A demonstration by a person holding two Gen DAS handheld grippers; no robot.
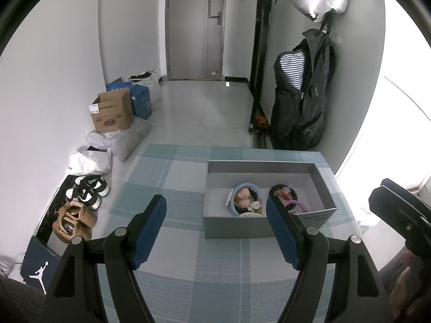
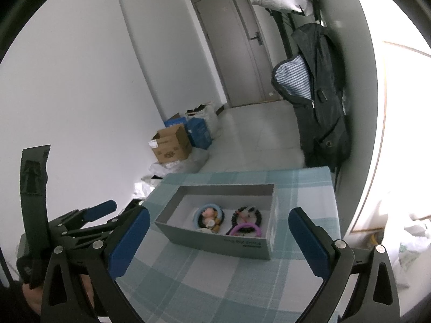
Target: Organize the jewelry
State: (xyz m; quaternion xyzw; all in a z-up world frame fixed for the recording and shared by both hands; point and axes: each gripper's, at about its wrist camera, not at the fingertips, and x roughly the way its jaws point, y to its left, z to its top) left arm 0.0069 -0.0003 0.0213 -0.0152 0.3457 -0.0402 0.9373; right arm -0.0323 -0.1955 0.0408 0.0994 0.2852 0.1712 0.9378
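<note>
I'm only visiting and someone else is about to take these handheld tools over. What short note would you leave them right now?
Left gripper: jaws open, empty, above the checked tablecloth.
Right gripper: jaws open, empty.
Jewelry sits in the grey box on the table: a blue ring bracelet, a dark beaded bracelet, a pink ring.
Done: no loose jewelry shows on the cloth.
Left: possibly nothing; check the box, since small pieces are hard to make out.

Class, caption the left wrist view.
Open left gripper poised above checked tablecloth, facing grey cardboard box of bracelets.
</note>
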